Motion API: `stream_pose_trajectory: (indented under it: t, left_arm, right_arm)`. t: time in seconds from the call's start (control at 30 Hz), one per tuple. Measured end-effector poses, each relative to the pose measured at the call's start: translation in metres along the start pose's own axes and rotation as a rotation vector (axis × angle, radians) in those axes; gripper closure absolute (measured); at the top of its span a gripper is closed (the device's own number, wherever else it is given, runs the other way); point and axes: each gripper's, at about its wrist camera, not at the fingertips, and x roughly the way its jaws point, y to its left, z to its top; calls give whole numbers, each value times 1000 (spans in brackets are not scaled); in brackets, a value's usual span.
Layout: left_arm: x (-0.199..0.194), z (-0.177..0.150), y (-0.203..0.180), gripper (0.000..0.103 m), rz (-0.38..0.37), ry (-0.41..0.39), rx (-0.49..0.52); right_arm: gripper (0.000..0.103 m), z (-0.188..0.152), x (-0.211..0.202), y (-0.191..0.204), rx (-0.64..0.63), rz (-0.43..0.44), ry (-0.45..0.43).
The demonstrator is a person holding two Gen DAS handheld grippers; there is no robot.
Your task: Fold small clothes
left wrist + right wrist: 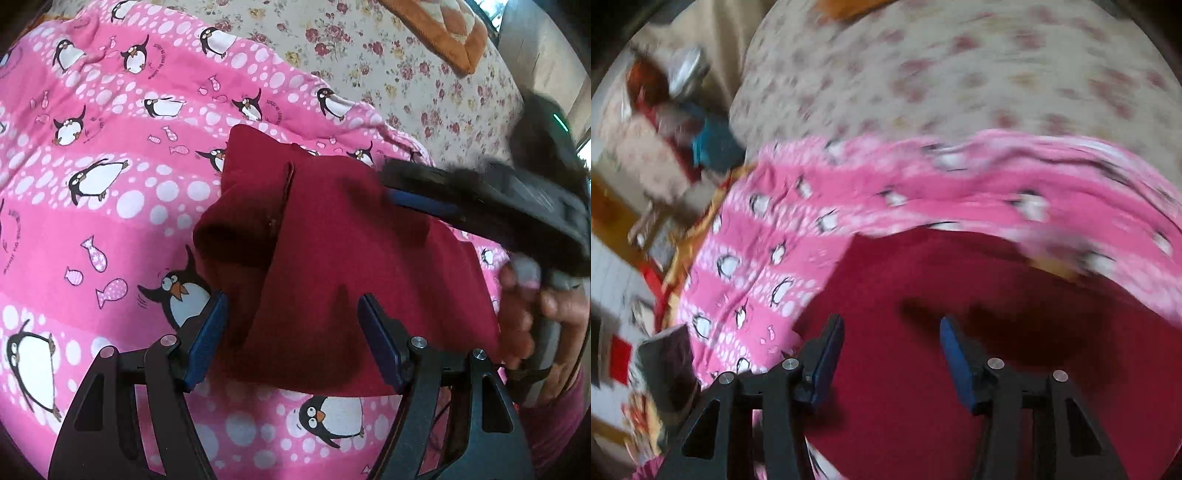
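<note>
Both my left tongs (291, 332) and right tongs (892, 354) gape wide, empty; the loosely bunched red garment (332, 240) may unfold if I grab one layer.

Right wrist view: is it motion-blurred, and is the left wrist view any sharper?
Right wrist view: heavily smeared, penguin blanket and floral sheet streaked. Left wrist view: mostly sharp on the red garment, but the right gripper is blurred; fisheye bending in both.

Soft daylight fills both fisheye views, which curve and darken at the corners. The left wrist view is sharp on the penguin blanket (110, 206), though the right claw (424, 192) smears. The right wrist view is motion-blurred throughout; shadows pool on the red garment (960, 332).
</note>
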Motion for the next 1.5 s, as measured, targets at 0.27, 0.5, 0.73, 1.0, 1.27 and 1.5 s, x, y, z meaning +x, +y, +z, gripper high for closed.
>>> stream_pose_trajectory:
  t: [0.27, 0.5, 0.73, 1.0, 1.27, 1.5]
  left_arm:
    - [-3, -3, 10, 42, -43, -30, 13]
    - [-22, 5, 17, 70, -93, -80, 33]
    - [-20, 8, 27, 70, -66, -86, 15]
    - [-26, 6, 18, 63, -61, -135, 47]
    - [-3, 2, 11, 56, 31, -96, 77]
    - [8, -2, 12, 51, 83, -82, 96]
  right_arm:
    - [56, 18, 101, 22, 9, -120, 143]
    - [90, 23, 92, 42, -31, -81, 101]
    - [103, 23, 111, 64, -40, -89, 72]
    - [39, -19, 11, 25, -38, -108, -57]
    - [46, -62, -68, -119, 216, -456, -105]
    - [52, -50, -49, -169, 286, -519, -76]
